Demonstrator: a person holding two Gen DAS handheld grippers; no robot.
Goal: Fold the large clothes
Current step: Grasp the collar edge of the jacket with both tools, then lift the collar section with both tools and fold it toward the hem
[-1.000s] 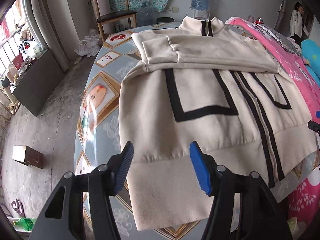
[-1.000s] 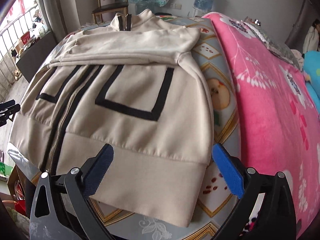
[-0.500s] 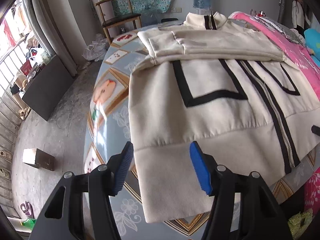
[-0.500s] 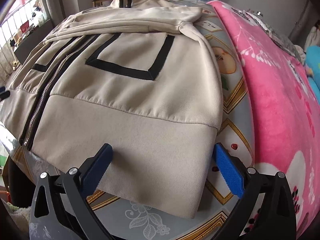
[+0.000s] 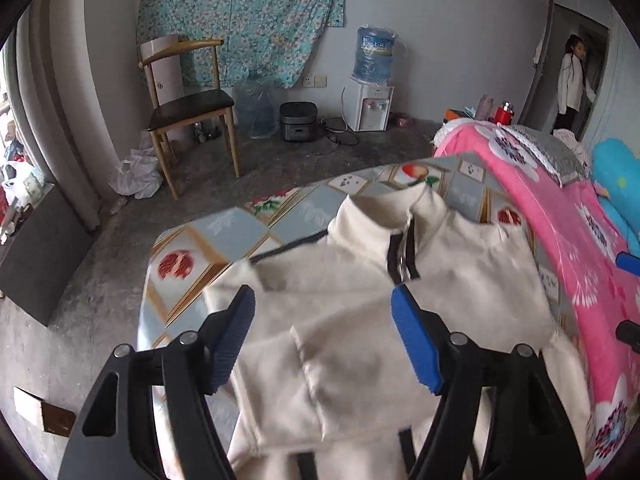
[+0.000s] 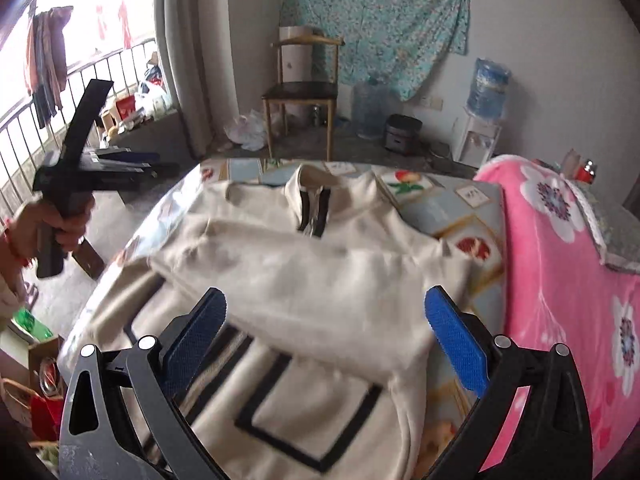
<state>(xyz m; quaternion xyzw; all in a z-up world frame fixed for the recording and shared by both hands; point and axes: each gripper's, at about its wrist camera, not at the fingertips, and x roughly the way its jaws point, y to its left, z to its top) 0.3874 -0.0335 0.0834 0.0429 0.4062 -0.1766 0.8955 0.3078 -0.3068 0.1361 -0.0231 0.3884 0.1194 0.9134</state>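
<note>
A cream jacket [image 5: 360,320] with black trim and a front zip lies flat on the table [image 5: 208,236], collar at the far end and sleeves folded across the chest. My left gripper [image 5: 322,304] hovers above the folded sleeve near the collar; its jaws are opening, with nothing held between them. In the right wrist view the jacket [image 6: 320,272] spreads under my right gripper [image 6: 325,304], which stands open and empty above the chest. A hand [image 6: 60,220] at the left edge holds the left gripper's handle. One blue fingertip [image 5: 628,261] of the right gripper shows at the right edge.
A pink flowered blanket [image 5: 560,240] covers the table's right side. Beyond the table are a wooden chair [image 5: 188,104], a water dispenser [image 5: 372,108] and a rice cooker [image 5: 298,122]. A person [image 5: 572,80] stands in the doorway. A wooden block [image 5: 40,412] lies on the floor.
Both grippers rose and travelled from the jacket's hem forward to above its chest and collar. The left jaws stand wider. The jacket has not moved.
</note>
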